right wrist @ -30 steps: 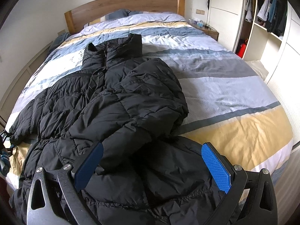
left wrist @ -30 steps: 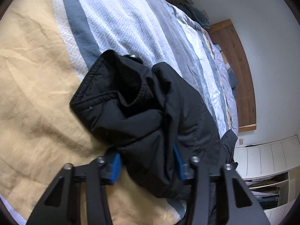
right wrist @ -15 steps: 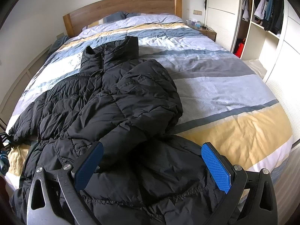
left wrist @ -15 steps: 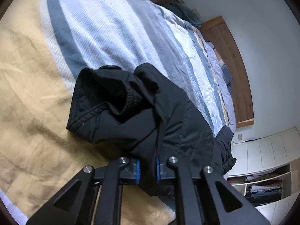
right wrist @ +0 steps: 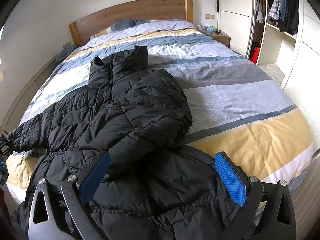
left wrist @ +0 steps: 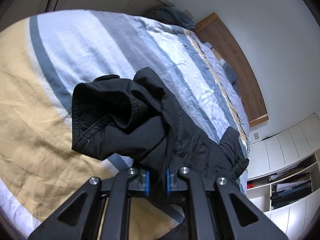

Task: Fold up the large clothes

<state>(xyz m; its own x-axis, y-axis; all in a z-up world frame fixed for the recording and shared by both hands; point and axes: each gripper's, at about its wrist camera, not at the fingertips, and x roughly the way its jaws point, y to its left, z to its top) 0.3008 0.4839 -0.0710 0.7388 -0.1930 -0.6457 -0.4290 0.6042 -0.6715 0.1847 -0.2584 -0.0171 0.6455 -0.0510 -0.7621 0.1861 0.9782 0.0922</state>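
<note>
A large black puffer jacket (right wrist: 128,120) lies spread on the striped bed (right wrist: 250,100), collar toward the headboard, one sleeve folded over its front. My left gripper (left wrist: 157,182) is shut on the jacket's other sleeve (left wrist: 140,128) near the cuff (left wrist: 88,108) and holds it lifted above the bed. My right gripper (right wrist: 163,178) is open and empty, hovering over the jacket's lower part near the foot of the bed.
A wooden headboard (right wrist: 130,14) stands at the far end with pillows. An open wardrobe (right wrist: 280,10) with hanging clothes is on the right, a nightstand (right wrist: 218,35) beside it. A wall and low panelling run along the bed's left side.
My left gripper closed on the sleeve and lifted it off the bed, tilting upward. My right gripper stayed open and drew back slightly.
</note>
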